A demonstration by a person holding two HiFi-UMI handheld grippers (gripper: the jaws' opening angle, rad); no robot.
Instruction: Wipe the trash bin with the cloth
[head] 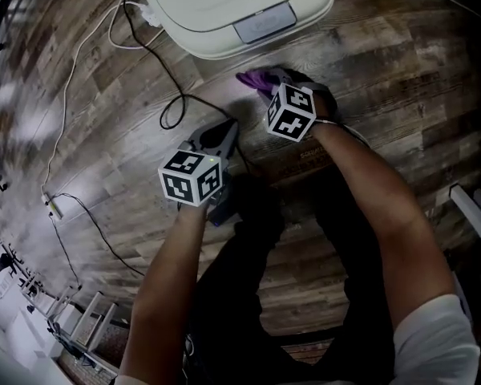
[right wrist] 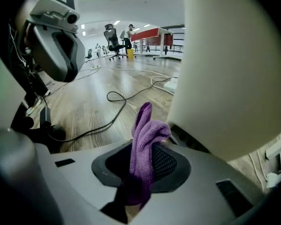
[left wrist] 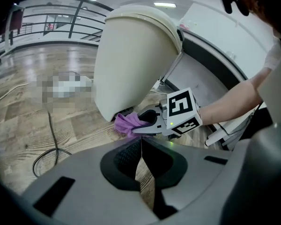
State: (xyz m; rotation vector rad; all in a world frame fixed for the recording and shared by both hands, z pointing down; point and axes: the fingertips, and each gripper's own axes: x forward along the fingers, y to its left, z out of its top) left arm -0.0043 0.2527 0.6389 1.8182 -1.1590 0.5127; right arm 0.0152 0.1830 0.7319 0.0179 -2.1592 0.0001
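Note:
A cream trash bin (head: 232,6) with a grey lid latch stands on the wooden floor; its rounded side fills the left gripper view (left wrist: 131,60) and the right gripper view (right wrist: 234,69). My right gripper (head: 260,80) is shut on a purple cloth (right wrist: 143,149), which sticks up between its jaws. The cloth (head: 252,79) sits low beside the bin's base (left wrist: 126,123); whether it touches the bin I cannot tell. My left gripper (head: 220,133) is shut and empty, held a little back and to the left of the right one.
A black cable (head: 172,95) and a white cable (head: 72,79) trail over the floor left of the bin. A white power strip (right wrist: 171,84) lies beyond. Office chairs and a red-topped table (right wrist: 147,34) stand far off.

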